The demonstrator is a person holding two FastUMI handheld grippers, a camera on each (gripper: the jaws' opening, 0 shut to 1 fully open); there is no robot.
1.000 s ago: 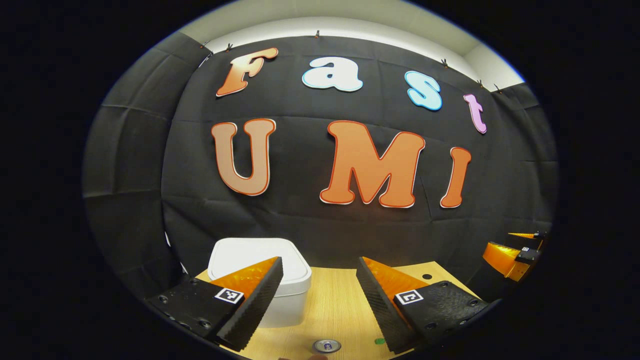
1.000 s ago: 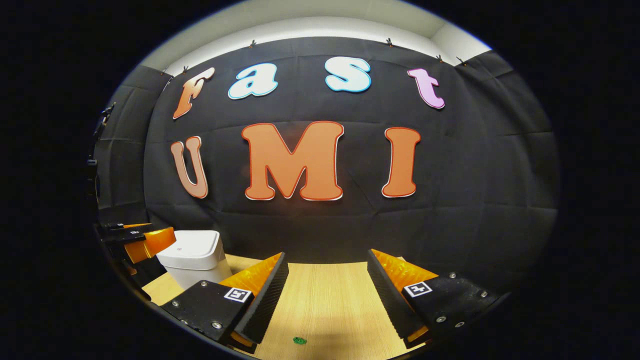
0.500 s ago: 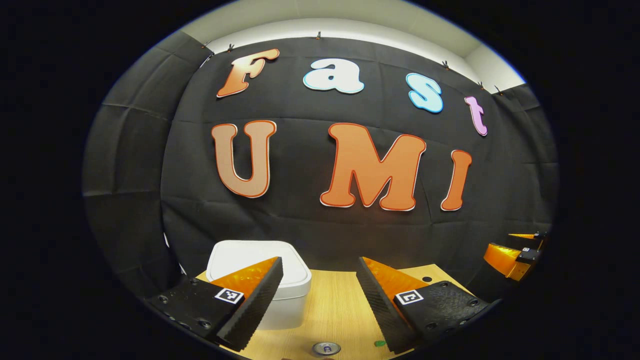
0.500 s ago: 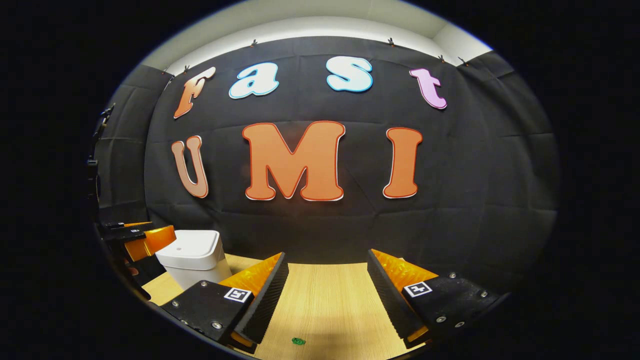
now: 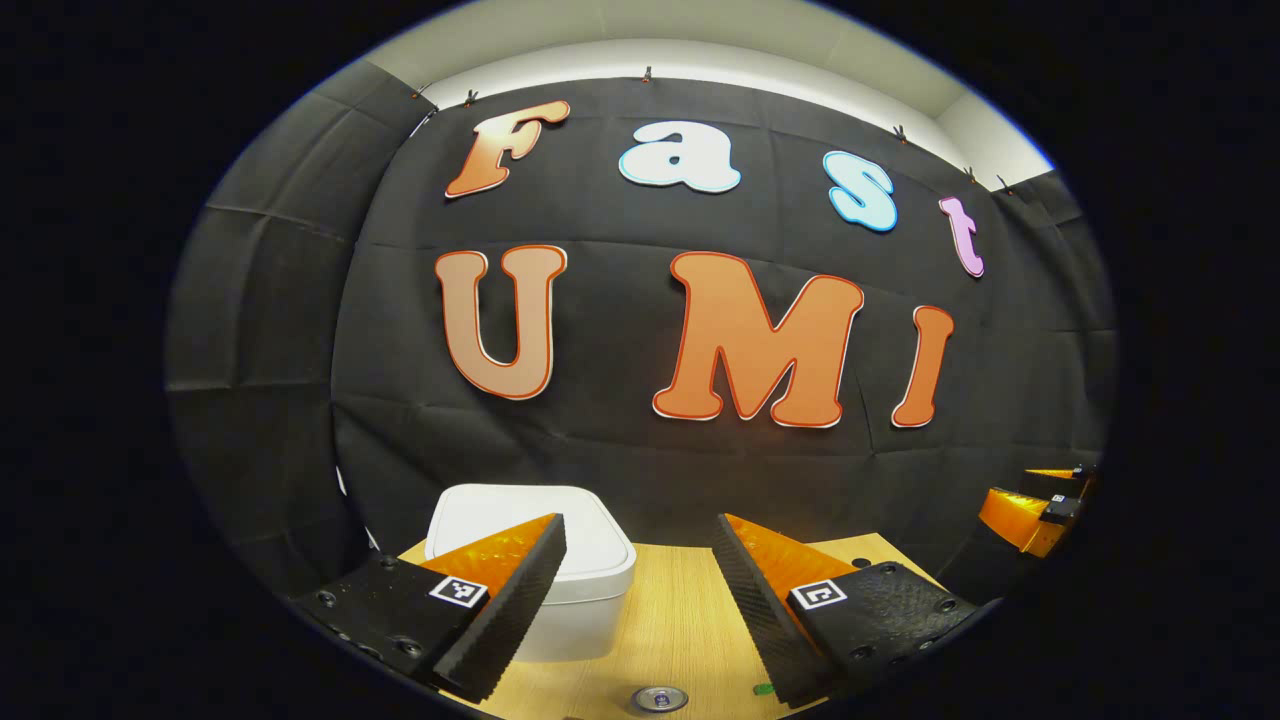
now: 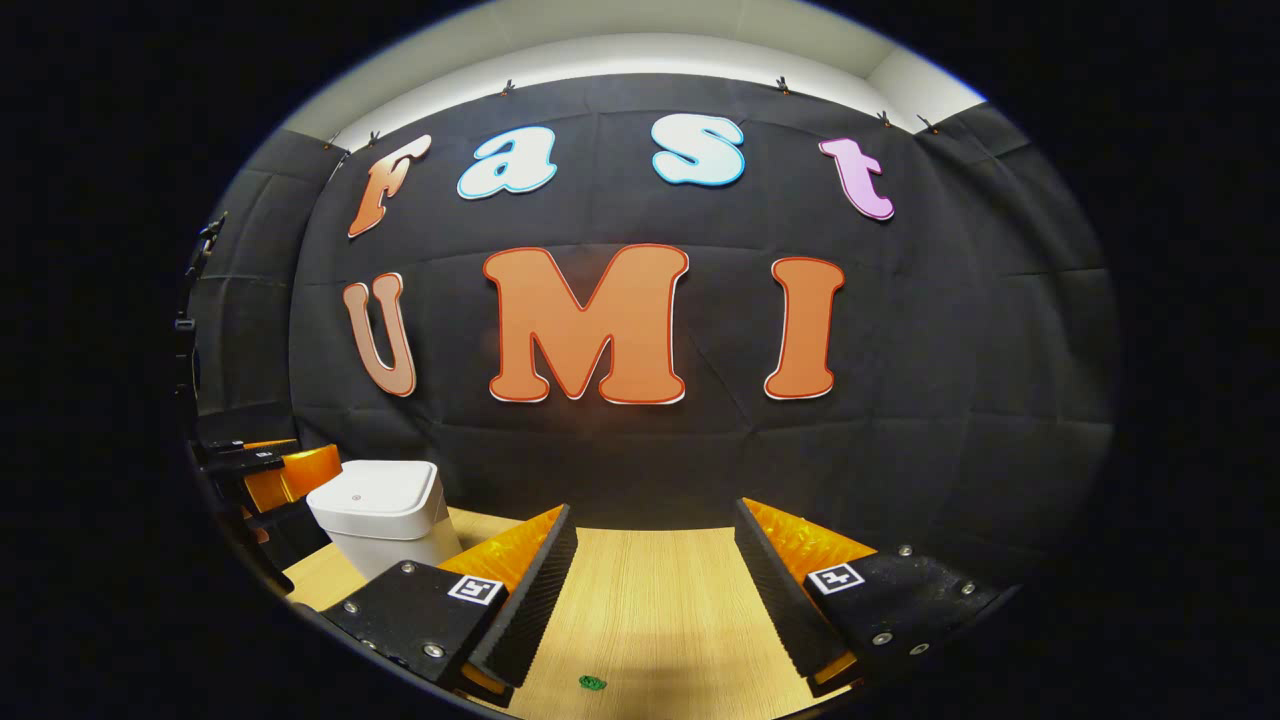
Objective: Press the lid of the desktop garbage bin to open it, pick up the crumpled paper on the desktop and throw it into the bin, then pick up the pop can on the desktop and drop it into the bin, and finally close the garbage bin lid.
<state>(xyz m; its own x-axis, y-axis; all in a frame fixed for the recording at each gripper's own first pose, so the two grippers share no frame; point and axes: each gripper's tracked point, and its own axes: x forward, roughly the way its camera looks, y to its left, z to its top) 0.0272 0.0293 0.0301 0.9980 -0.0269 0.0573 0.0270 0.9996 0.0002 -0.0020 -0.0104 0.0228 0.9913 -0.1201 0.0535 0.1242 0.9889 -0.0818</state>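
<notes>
Hovering above the wooden surface (image 5: 680,620) with fingers spread wide and nothing between them: left gripper (image 5: 640,600), its view facing the white desktop garbage bin (image 5: 575,600), which stands just ahead and slightly left, partly hidden behind one finger. Same stance for the right gripper (image 6: 655,595), fingers well apart and empty over bare wood, with the bin (image 6: 385,515) off to its left near the far edge of the surface. Lid (image 6: 372,492) sitting flat and closed, with a small dot-like mark near its middle, possibly the press point, though too small to be sure. Looks like smooth, rigid plastic, probably light and easy to shove sideways, so best pressed straight down on the lid top with one fingertip rather than pinched; a slanted push would likely skid the whole bin along the wood. Top of the pop can (image 5: 658,698) showing at the bottom edge of the left gripper view, upright and close in front of the bin; thin, slick metal, light if empty, easily dented, best taken across the round body with moderate squeeze. Small green speck (image 6: 592,683) lying on the wood ahead of the right gripper. Crumpled paper not located; expected to be soft, featherweight and forgiving of any pinch.
</notes>
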